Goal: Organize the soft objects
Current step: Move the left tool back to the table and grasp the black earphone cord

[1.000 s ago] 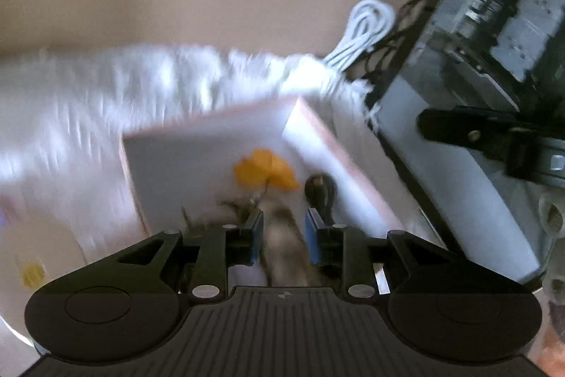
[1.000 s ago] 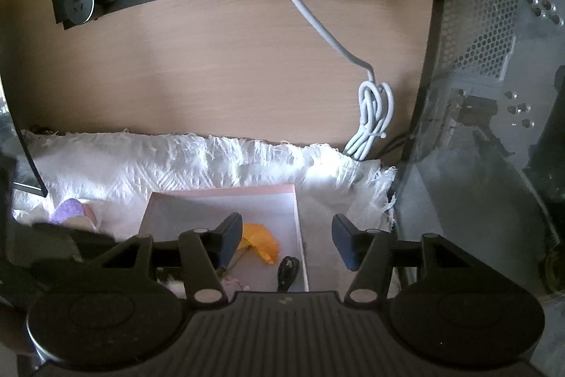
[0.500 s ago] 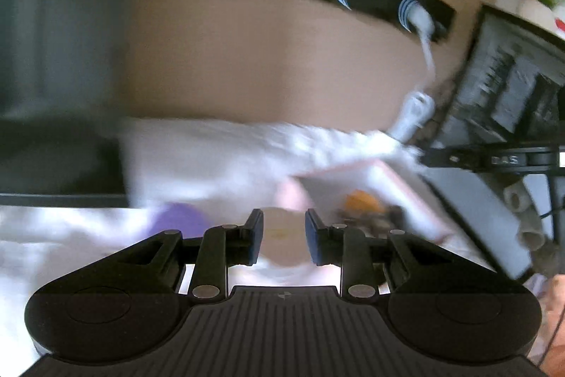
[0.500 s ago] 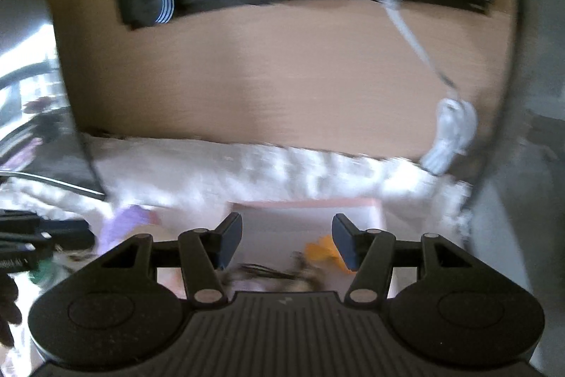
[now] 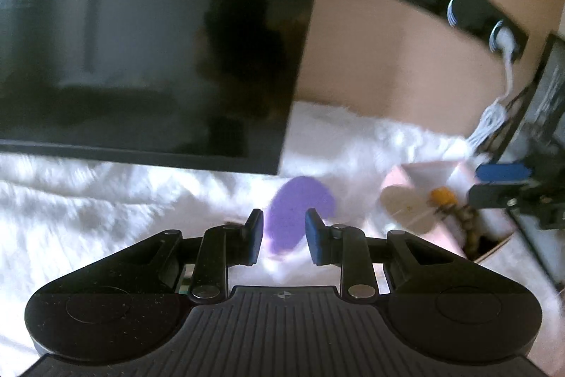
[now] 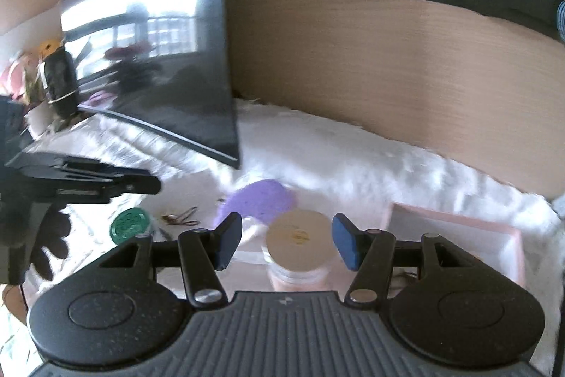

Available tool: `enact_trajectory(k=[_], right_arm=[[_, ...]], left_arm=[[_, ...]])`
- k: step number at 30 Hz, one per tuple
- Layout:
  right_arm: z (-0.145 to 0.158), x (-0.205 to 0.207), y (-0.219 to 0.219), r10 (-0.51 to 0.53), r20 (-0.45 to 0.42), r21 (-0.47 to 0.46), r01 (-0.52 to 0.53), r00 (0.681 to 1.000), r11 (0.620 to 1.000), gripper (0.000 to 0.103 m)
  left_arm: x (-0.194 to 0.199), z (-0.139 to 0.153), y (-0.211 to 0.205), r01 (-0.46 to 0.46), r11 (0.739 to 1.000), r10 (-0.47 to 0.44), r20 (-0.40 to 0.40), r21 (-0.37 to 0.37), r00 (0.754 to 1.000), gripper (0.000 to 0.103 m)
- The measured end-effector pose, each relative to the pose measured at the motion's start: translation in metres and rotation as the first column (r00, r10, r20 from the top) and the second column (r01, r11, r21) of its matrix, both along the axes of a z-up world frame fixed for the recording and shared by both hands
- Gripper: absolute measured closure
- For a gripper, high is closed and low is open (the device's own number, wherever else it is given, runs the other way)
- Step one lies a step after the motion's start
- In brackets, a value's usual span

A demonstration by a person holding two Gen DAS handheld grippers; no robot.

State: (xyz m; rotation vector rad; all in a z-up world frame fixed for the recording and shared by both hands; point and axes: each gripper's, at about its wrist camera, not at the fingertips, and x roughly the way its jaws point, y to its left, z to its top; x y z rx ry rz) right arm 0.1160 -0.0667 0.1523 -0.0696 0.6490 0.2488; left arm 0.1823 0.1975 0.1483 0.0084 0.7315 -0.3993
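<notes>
Purple soft pad [image 5: 300, 211] lies on the white fleece [image 5: 106, 200] near the monitor's [image 5: 141, 41] lower corner, beside a round-lidded jar [image 6: 299, 237] and the pink box [image 6: 508, 235], with left gripper [image 5: 284, 235] narrowly parted, empty, right gripper [image 6: 287, 244] wide, empty

Your left gripper [image 5: 283, 235] points forward with its blue-padded fingers a narrow gap apart, gripping nothing. Your right gripper [image 6: 287, 242] holds its fingers spread wide — also empty — and it shows at the right edge of the left wrist view.
</notes>
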Motion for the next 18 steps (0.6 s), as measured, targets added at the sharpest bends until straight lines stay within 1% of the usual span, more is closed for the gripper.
enact_trajectory(k=[3,5,6,7,9,10,11,13,15,16,17,18], right_arm=[[0.0,0.011,0.012,0.035,-0.005,0.022,-0.035,0.999,0.999,0.046],[0.0,0.02,0.018,0.056,-0.003,0.039,-0.056,0.998,0.998,0.046],[-0.002,0.023,0.021,0.07,-0.005,0.047,-0.07,0.998,0.996,0.046],[-0.003,0.028,0.023,0.09,-0.008,0.052,-0.089,0.996,0.995,0.046],[-0.007,0.033,0.022,0.112,-0.014,0.044,-0.111,0.994,0.993,0.046],[-0.008,0.036,0.02,0.117,-0.017,0.036,-0.116,0.993,0.993,0.046],[-0.009,0.04,0.018,0.121,-0.022,0.03,-0.12,0.992,0.992,0.046],[-0.011,0.049,0.011,0.124,-0.027,0.032,-0.123,0.992,0.992,0.046],[-0.012,0.058,0.002,0.123,-0.03,0.047,-0.122,0.992,0.991,0.046],[-0.013,0.062,-0.002,0.122,-0.034,0.053,-0.12,0.992,0.991,0.046],[-0.015,0.067,-0.004,0.122,-0.039,0.06,-0.119,0.992,0.991,0.046],[-0.017,0.071,-0.007,0.125,-0.044,0.063,-0.123,0.991,0.99,0.046]], left_arm=[[0.028,-0.01,-0.005,0.039,0.995,-0.028,-0.119,0.092,0.993,0.074],[0.047,-0.02,-0.016,0.074,0.98,-0.038,-0.192,0.182,0.981,0.074],[0.053,-0.027,-0.024,0.092,0.967,-0.039,-0.219,0.237,0.975,0.074],[0.059,-0.034,-0.031,0.107,0.948,-0.034,-0.239,0.299,0.97,0.074],[0.071,-0.05,-0.041,0.121,0.893,0.002,-0.272,0.434,0.962,0.073],[0.077,-0.056,-0.043,0.121,0.875,0.021,-0.288,0.469,0.958,0.074],[0.083,-0.062,-0.042,0.125,0.87,0.038,-0.317,0.477,0.948,0.074],[0.093,-0.07,-0.034,0.139,0.881,0.045,-0.371,0.453,0.928,0.074],[0.095,-0.073,-0.031,0.163,0.893,0.031,-0.418,0.42,0.908,0.074],[0.095,-0.074,-0.031,0.181,0.891,0.022,-0.437,0.416,0.899,0.074],[0.096,-0.075,-0.033,0.194,0.884,0.019,-0.447,0.424,0.894,0.074],[0.096,-0.077,-0.035,0.205,0.872,0.023,-0.455,0.445,0.89,0.074]])
